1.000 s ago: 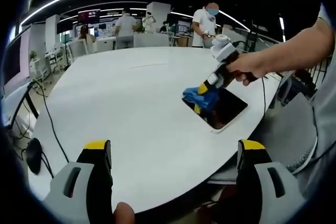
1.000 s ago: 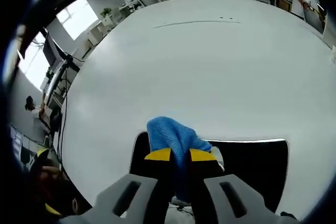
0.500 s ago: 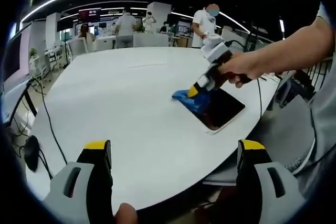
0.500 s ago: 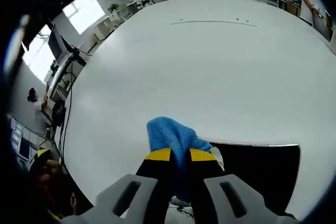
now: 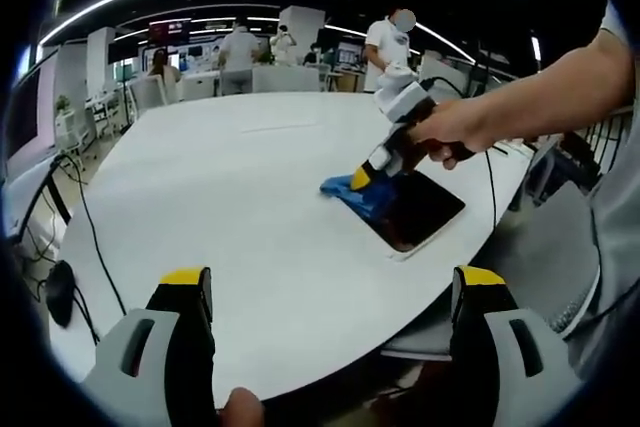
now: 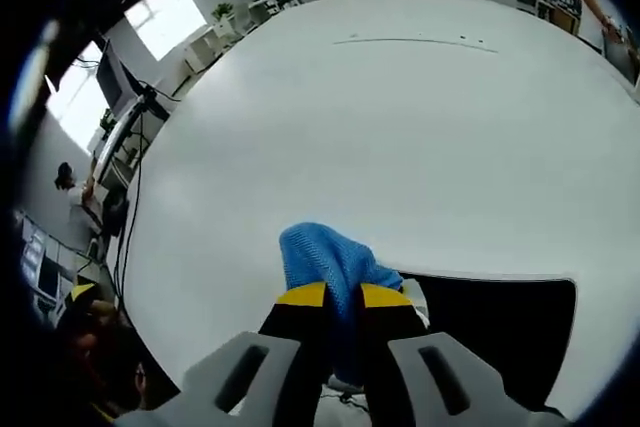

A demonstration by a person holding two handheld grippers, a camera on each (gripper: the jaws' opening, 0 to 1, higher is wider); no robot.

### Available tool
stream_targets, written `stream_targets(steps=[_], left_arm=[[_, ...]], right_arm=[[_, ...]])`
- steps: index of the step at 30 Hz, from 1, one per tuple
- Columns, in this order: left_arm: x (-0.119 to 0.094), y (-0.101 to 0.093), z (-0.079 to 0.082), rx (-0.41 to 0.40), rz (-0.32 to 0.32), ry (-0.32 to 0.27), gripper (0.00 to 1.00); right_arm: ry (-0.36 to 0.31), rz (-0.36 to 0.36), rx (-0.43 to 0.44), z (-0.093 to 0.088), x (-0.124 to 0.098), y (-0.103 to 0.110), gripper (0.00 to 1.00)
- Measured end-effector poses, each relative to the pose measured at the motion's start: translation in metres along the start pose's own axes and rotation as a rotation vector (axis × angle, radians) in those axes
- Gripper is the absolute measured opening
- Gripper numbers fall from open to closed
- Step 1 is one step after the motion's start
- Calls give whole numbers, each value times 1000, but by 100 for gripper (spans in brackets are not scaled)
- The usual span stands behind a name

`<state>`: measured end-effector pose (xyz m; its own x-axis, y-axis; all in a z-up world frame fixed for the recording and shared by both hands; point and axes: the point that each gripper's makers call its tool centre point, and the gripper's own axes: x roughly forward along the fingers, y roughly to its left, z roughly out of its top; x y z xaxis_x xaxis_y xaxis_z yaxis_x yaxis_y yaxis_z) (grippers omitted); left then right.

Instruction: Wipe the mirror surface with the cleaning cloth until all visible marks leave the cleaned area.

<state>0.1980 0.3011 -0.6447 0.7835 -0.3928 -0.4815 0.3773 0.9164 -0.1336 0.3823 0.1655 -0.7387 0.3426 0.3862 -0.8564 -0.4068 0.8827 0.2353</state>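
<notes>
Left claw (image 5: 330, 322): nearest in the left gripper view; two yellow-tipped jaws stand wide apart at the bottom, nothing between them, held off the near edge of the desk.
Right claw (image 6: 343, 297): in the right gripper view its yellow-tipped jaws are pressed close together on a fold of blue cloth; in the left gripper view (image 5: 362, 179) it comes in from the right, tilted down, tip at the mirror's far corner.
Cleaning cloth (image 6: 325, 262): blue, bunched, pinched between the right claw's jaws and bulging out ahead of them; lower part lies on the mirror's corner, front part spills onto the white desk top. In the left gripper view (image 5: 352, 193) it lies flat at the mirror's far-left corner, under the claw tip.
Mirror (image 6: 500, 332): dark, flat rectangle with a pale rim, lying on the desk near its edge, to the right of the claw. In the left gripper view (image 5: 415, 215) it lies slantwise close to the desk's right-hand edge; marks on its surface too small to tell.
Hand (image 5: 440, 132): grips the right tool's handle, forearm reaching in from the right.
Desk (image 5: 230, 197): large, white, rounded; a thin line runs across its far part.
Cables (image 5: 85, 217): dark, trailing off the desk's left side.
Background: open office, strip lights overhead, several people (image 5: 240, 52) standing beyond the desk.
</notes>
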Motion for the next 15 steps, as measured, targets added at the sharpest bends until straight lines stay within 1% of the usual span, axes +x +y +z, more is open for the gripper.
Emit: stream_targets(steps=[6,8,12,15], left_arm=[[-1,-1,0,-1,8,-4,98],[0,-1,2,-8,10,-9,98],[4,-5,6,-1,2,-13,98],[8,-6,8,5,-3,-13,98]], right_arm=[[3,9,3,-6,-5,2,5],[7,16,12,-9,-6,4,5],[15,23,-2,-16,-8,6,5],[14,26,-2,-17,-9,7,5]])
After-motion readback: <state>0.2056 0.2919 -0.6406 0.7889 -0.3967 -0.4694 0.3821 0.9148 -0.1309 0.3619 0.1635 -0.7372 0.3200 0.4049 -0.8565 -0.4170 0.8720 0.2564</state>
